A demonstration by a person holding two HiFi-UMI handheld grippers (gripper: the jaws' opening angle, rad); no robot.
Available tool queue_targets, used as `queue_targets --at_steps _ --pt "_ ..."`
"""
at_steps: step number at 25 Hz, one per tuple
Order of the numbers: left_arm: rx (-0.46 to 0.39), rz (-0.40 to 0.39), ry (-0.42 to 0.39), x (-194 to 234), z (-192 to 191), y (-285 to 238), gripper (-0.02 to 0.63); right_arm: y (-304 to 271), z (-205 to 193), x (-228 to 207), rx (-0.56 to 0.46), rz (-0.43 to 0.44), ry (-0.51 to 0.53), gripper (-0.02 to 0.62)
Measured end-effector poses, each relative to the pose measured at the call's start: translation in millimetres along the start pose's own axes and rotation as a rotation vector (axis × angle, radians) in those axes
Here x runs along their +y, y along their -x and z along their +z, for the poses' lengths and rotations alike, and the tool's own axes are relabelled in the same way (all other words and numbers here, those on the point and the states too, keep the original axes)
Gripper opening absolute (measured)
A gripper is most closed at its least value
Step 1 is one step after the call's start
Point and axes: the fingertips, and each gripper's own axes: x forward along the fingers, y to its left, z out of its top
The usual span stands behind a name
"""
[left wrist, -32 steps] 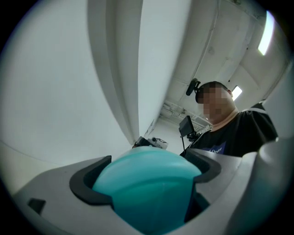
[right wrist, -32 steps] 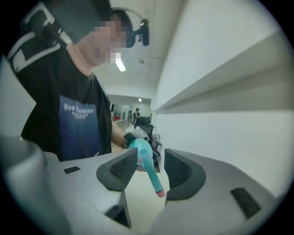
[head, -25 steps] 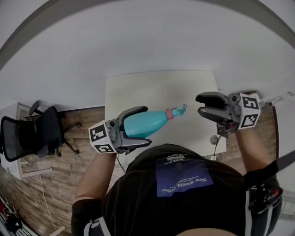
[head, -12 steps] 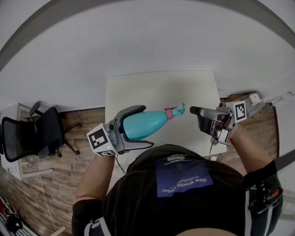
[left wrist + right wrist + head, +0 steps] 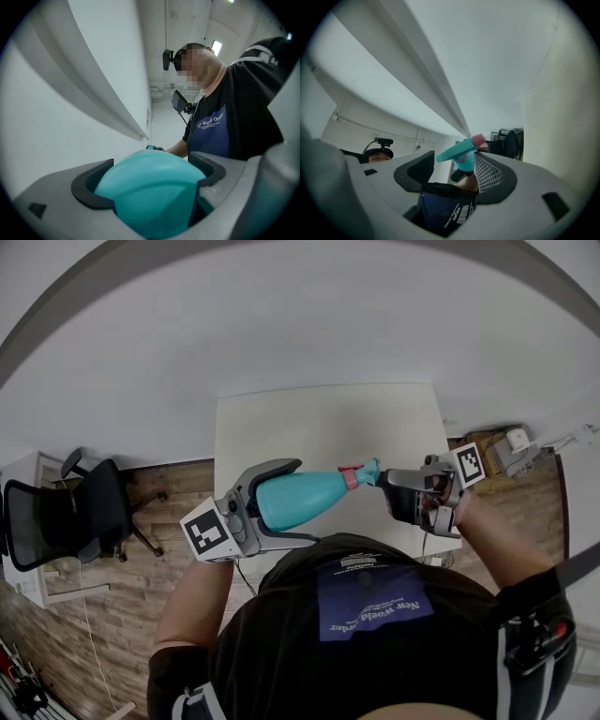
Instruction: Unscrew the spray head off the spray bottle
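Note:
My left gripper (image 5: 292, 501) is shut on the belly of a teal spray bottle (image 5: 305, 495), held level in front of the person's chest with its neck pointing right. In the left gripper view the teal body (image 5: 150, 187) fills the space between both dark pads. A pink collar (image 5: 350, 479) joins the bottle to the teal spray head (image 5: 367, 471). My right gripper (image 5: 392, 491) is just right of the head. Its jaws have just been opening, and the spray head (image 5: 461, 151) shows between their tips with a gap on the left side, unpressed.
A white table (image 5: 319, 423) lies beyond the bottle. A black office chair (image 5: 66, 512) stands on the wooden floor at the left. A small box of odds and ends (image 5: 504, 444) sits on the floor at the right. The person's torso is close below both grippers.
The right gripper rolled over, dropped and moved left from well clear of the bottle up to the spray head, its jaws spreading. The left gripper rolled a little with the bottle.

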Motion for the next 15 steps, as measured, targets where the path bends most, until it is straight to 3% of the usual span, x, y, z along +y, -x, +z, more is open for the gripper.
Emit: queue_targets --at_steps 9,15 --pt "0.122 -0.027 -0.111 -13.8 -13.0 -11.0 0.522 -6.2 -6.1 -7.6 0.045 -0.009 -0.027 0.238" --pt "0.205 -0.098 -0.276 -21.8 -20.1 -21.8 0.522 -12.9 -13.0 -14.7 0.095 -0.04 -0.037 0.238"
